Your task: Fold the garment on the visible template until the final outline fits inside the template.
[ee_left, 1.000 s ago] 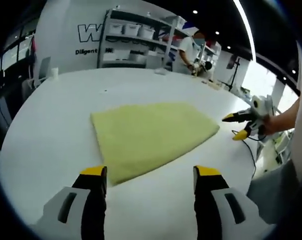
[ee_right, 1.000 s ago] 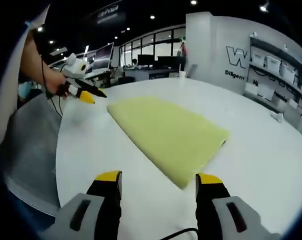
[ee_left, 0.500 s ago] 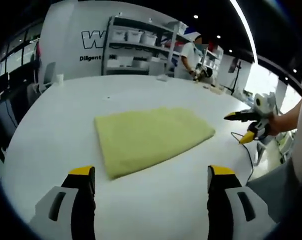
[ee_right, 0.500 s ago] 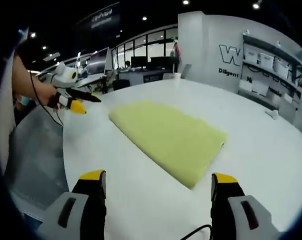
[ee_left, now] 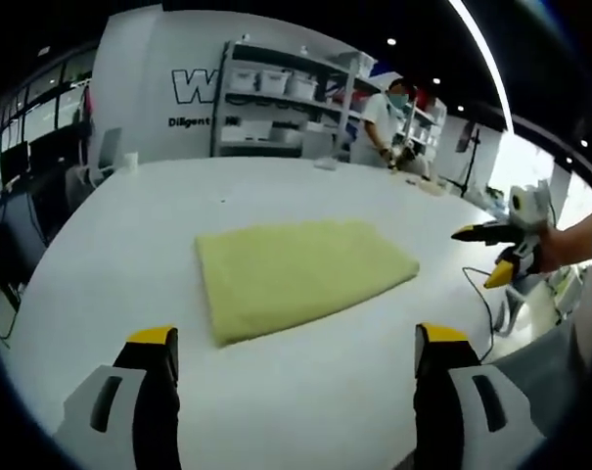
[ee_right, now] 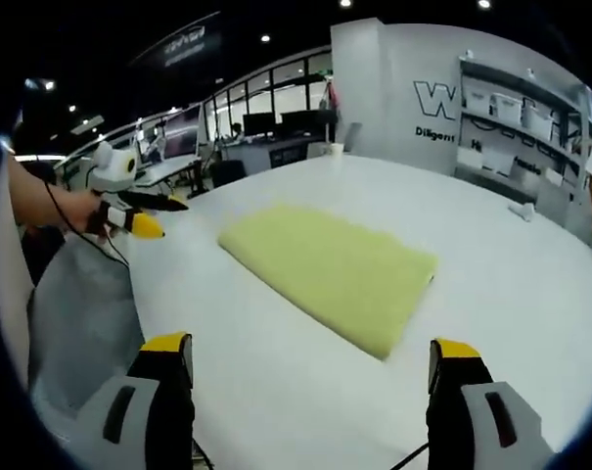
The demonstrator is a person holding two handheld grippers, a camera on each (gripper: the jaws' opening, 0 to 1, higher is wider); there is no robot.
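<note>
Garment (ee_left: 300, 274) folded flat on table (ee_left: 110, 255), well ahead of both spread, empty grippers (ee_left: 294, 348) (ee_right: 310, 357).

bright ceiling spots | soft focus | edges warped, perhaps blurred

Garment (ee_left: 300, 274) looked like soft, matt, napped yellow cloth. Table (ee_left: 110, 245) was smooth white, slight sheen. Left gripper (ee_left: 296, 362) tips looked glossy yellow plastic.
</note>
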